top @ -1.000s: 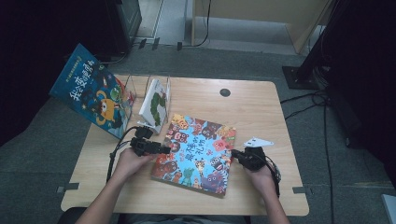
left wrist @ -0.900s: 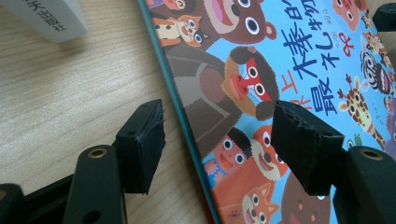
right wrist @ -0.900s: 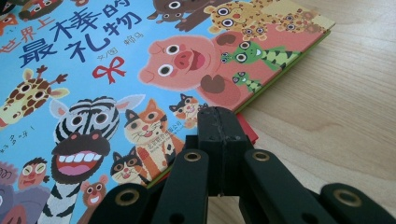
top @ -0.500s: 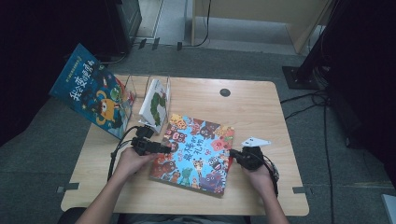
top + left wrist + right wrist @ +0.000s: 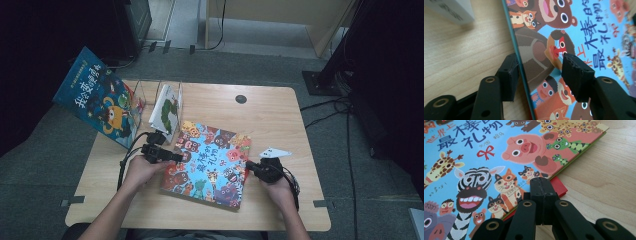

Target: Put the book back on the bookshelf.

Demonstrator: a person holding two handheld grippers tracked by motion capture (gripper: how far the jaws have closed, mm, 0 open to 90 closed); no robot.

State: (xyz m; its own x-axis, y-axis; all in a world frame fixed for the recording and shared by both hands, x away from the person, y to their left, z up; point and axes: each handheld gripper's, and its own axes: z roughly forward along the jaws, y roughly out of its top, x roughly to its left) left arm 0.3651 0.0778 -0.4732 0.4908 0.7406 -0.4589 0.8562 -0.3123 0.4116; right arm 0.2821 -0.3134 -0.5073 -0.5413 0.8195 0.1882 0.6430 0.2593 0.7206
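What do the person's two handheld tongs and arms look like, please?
Both tongs, left and right, are black. Each has two arms pinned with brass-coloured rivets and ending in blocky ridged pads. A black cable loops from the left one. The right one carries a pale three-cornered plate. The forearms are bare, without sleeves.

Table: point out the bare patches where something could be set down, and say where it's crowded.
Free: the far right of the table, between the picture book and the black grommet; also the near left corner beside the left forearm. Crowded: the far left, with the clear rack and its leaning books, and the centre under the book.
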